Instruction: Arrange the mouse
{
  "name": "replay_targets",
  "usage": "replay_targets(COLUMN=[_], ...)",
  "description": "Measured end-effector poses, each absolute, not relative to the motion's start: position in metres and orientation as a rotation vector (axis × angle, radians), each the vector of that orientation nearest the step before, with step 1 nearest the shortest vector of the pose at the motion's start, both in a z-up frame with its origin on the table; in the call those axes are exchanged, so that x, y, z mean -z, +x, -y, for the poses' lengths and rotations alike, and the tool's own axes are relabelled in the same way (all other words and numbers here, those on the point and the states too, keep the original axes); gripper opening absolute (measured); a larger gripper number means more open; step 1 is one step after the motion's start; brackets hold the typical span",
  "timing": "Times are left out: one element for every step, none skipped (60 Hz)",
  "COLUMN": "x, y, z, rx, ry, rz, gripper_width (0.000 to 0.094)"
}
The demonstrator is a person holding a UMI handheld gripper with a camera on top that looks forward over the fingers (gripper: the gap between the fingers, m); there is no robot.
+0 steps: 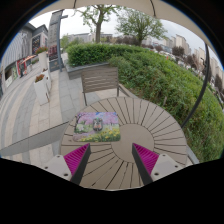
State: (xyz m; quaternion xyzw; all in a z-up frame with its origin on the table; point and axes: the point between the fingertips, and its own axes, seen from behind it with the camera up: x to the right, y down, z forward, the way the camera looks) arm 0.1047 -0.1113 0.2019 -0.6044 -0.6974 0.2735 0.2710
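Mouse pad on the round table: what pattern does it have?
The mouse pad bears a printed scene, green below and pale purple above; gripper view.

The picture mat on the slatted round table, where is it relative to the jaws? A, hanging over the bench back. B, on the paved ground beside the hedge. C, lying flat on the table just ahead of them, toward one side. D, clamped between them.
C: the picture mat lies flat on the round slatted table, just beyond the gripper, whose jaws stand open and empty with nothing between them.
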Motion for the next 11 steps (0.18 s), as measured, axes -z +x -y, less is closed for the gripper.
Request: replay_targets(x=[-0.201, -0.2, -0.199, -0.198, -0.196, -0.195, -0.195, -0.194, -0.194, -0.193, -0.193], y=[0.106, 0.109, 0.111, 0.112, 0.113, 0.114, 0.114, 0.114, 0.115, 0.116, 0.116], z=[0.111, 0.112, 0.112, 0.112, 0.113, 0.113, 0.113, 0.114, 0.114, 0.115, 0.115], rx=[-0.733, -0.726, -0.723, -0.722, -0.722, -0.722, -0.722, -0.723, -0.723, -0.724, -0.724], ry=[-1.629, -1.63, -1.633, -1.637, -1.64, -1.643, -1.644, -1.643, -1.642, -1.641, -1.642], rz=[1.881, 1.885, 1.89, 1.892, 1.892, 1.89, 1.888, 1.888, 1.89, 1.893, 1.895], gripper_width=[0.0852, 0.0851, 0.0851, 0.085, 0.0852, 0.0852, 0.0852, 0.0852, 0.0852, 0.0852, 0.0853])
